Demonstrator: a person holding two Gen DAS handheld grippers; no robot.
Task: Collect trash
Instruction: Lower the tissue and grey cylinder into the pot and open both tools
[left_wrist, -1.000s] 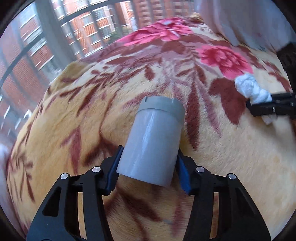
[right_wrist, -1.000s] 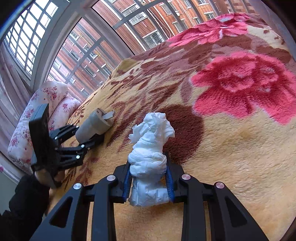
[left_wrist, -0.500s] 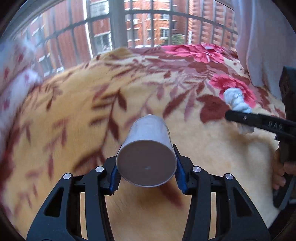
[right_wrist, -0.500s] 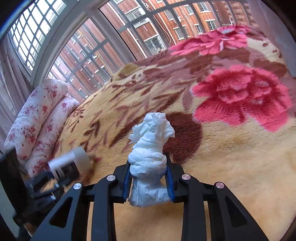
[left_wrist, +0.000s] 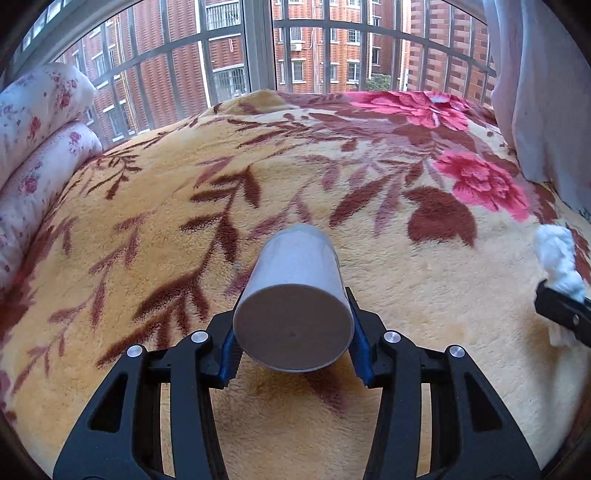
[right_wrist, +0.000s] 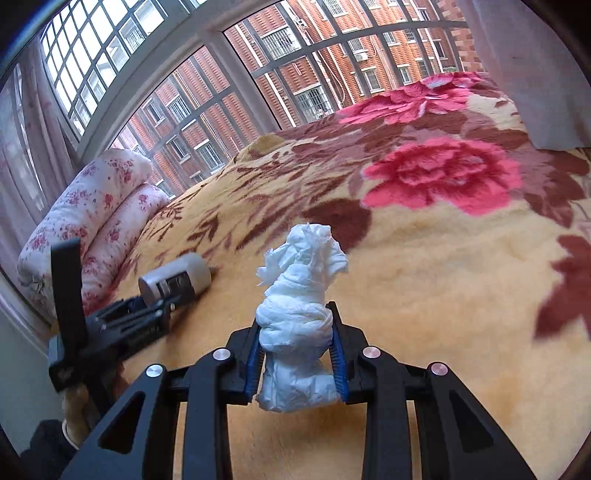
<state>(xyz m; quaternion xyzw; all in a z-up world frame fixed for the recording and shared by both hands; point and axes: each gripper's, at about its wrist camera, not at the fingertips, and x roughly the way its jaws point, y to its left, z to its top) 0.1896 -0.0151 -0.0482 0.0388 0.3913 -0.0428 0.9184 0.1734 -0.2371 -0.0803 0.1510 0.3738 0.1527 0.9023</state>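
Observation:
My left gripper (left_wrist: 293, 354) is shut on a grey cardboard tube (left_wrist: 295, 295), held above the floral blanket (left_wrist: 184, 206) with its flat end facing the camera. My right gripper (right_wrist: 297, 363) is shut on a crumpled white tissue wad (right_wrist: 297, 310), which stands up between the jaws. In the right wrist view the left gripper (right_wrist: 147, 317) with the tube (right_wrist: 177, 280) shows at the left, lifted above the blanket (right_wrist: 443, 295). In the left wrist view the tissue (left_wrist: 557, 258) and the right gripper's fingers (left_wrist: 561, 314) show at the right edge.
The bed is covered by a yellow blanket with red flowers and brown leaves. Floral pillows (left_wrist: 33, 147) are stacked at the left, also in the right wrist view (right_wrist: 92, 221). A barred window (left_wrist: 258, 48) is behind the bed. A white curtain (left_wrist: 546, 92) hangs at the right.
My left gripper has lifted and tipped back with the tube, so its flat end now faces the camera. My right gripper has pulled back slightly with the tissue.

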